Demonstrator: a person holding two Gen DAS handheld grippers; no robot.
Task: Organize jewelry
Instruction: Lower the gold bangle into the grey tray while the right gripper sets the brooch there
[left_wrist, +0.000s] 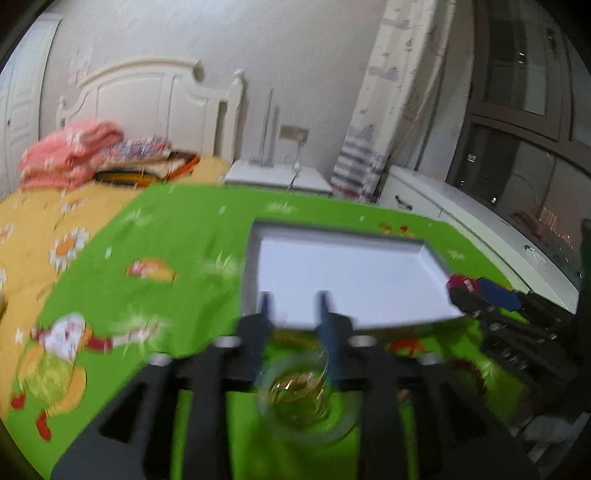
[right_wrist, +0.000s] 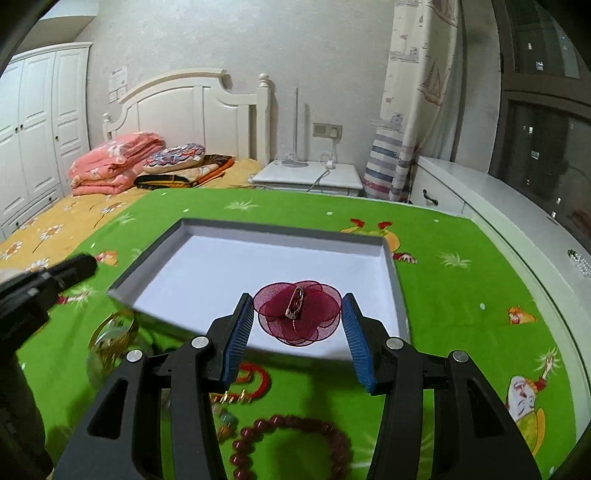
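A maroon mesh flower brooch (right_wrist: 299, 314), pin side up, spans the gap of my right gripper (right_wrist: 297, 300). Both blue pads touch its petal edges, so the gripper is shut on it above the near part of the white tray (right_wrist: 207, 225). My left gripper (left_wrist: 295, 301) stands open at the tray's (left_wrist: 255, 258) near left corner with nothing pressed between its pads. Under its finger bases on the green cloth lies a gold bangle set (left_wrist: 303, 395) inside a clear ring. In the right wrist view the gold bangle set (right_wrist: 110, 339) lies below the left gripper (right_wrist: 83, 266).
A dark red bead bracelet (right_wrist: 291, 439), a red cord bracelet (right_wrist: 260, 376) and small gold pieces (right_wrist: 229, 398) lie on the green cloth (right_wrist: 461, 295) in front of the tray. A bed (right_wrist: 55, 225) is at the left, a white cabinet (right_wrist: 517, 221) at the right.
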